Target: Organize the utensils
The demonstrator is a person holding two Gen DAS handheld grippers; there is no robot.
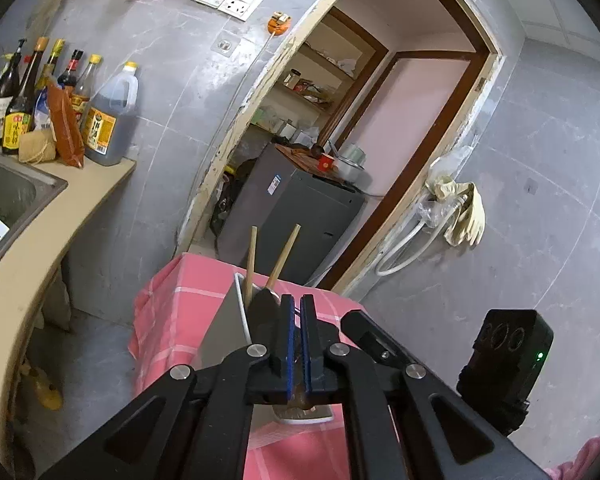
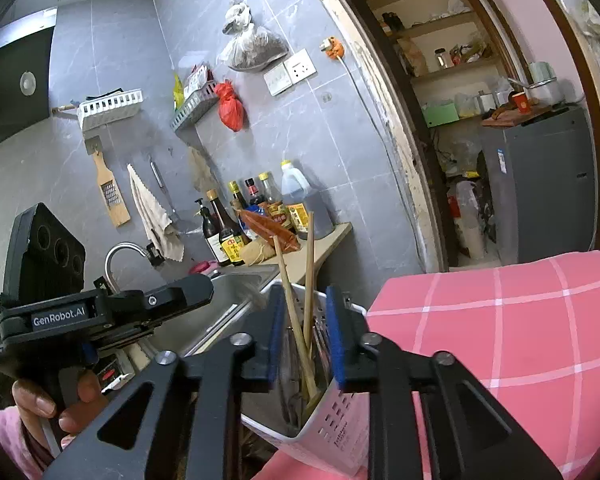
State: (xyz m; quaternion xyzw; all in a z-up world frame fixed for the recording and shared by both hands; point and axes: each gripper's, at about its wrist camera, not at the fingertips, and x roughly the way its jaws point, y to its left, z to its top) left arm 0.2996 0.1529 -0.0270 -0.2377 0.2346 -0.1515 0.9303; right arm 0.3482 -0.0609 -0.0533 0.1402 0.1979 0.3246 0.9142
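Note:
A white perforated utensil holder (image 2: 340, 432) leans at the edge of the pink checked tablecloth (image 2: 500, 340). Two wooden chopsticks (image 2: 309, 260) stand in it beside some darker utensils. My right gripper (image 2: 304, 296) is open; its blue pads flank the chopsticks without touching them. In the left wrist view the holder (image 1: 224, 320) and chopsticks (image 1: 252, 256) sit just behind my left gripper (image 1: 298, 300). That gripper's blue pads are pinched together at the holder's rim. A hand (image 2: 40, 404) holds the left gripper's handle (image 2: 60, 320).
A steel sink (image 1: 12, 196) with a tap (image 2: 120, 252) sits in the beige counter (image 1: 80, 208) on the left. Sauce bottles (image 1: 40, 92) crowd the counter's far end. Beyond the table is a doorway with a grey appliance (image 1: 300, 216). Gloves (image 1: 464, 212) hang on the right wall.

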